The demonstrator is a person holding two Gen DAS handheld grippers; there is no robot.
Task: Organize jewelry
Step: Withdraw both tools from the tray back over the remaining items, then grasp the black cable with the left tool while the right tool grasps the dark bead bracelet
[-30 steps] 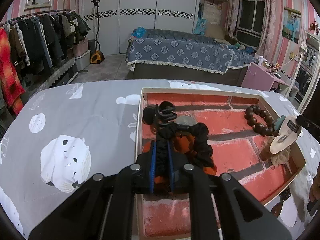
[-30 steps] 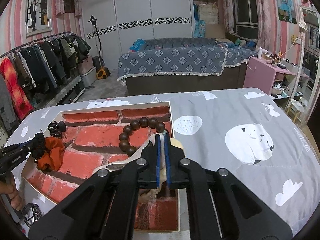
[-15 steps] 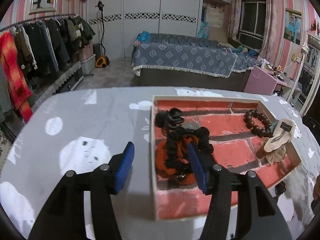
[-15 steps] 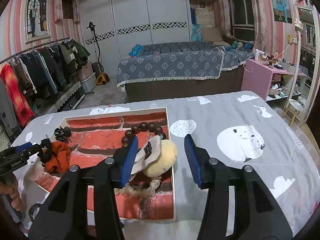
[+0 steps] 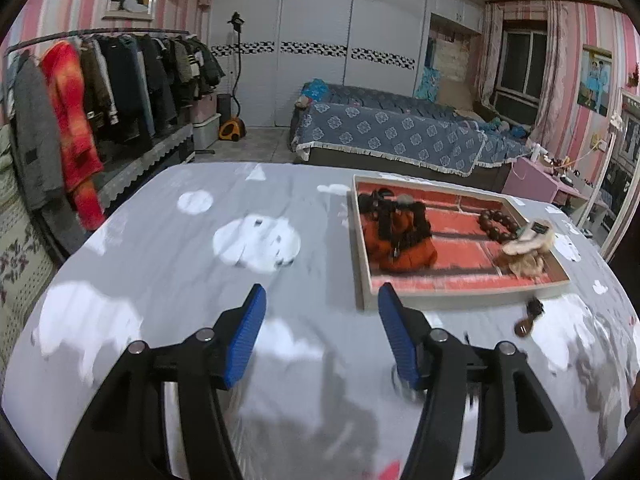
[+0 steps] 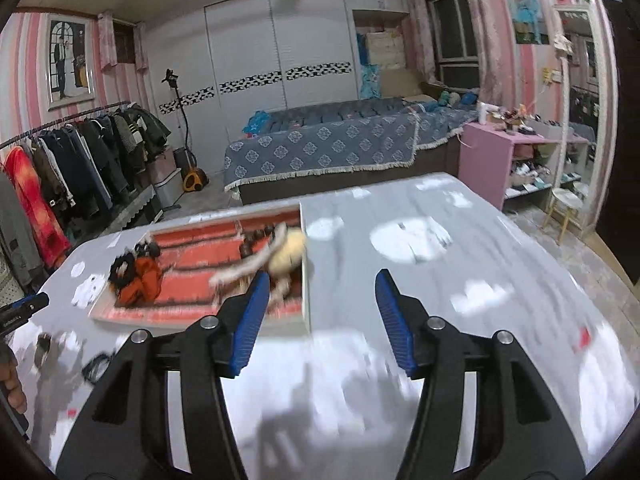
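A shallow tray [image 5: 464, 300] with a red brick-pattern floor sits on the grey table. In it lie an orange and black scrunchie [image 5: 400, 236], a black hair claw [image 5: 374, 200], a dark bead bracelet [image 5: 498, 224] and a cream furry hair piece [image 5: 528, 246]. My left gripper [image 5: 320, 320] is open and empty, above the table in front of the tray. My right gripper [image 6: 318, 312] is open and empty, to the right of the tray [image 6: 306, 312]. The scrunchie [image 6: 138, 276] and the hair piece [image 6: 286, 252] show blurred there.
A small dark item [image 5: 528, 318] lies on the table just in front of the tray; dark pieces [image 6: 96, 364] also lie near the table's front left. The left gripper's tip [image 6: 24, 308] shows at the left. A bed [image 5: 400, 136] and a clothes rack [image 5: 100, 92] stand beyond.
Both grippers opened, letting go of the scrunchie and the hair piece in the tray, then drew back and up from the tray. Both views are now motion-blurred.
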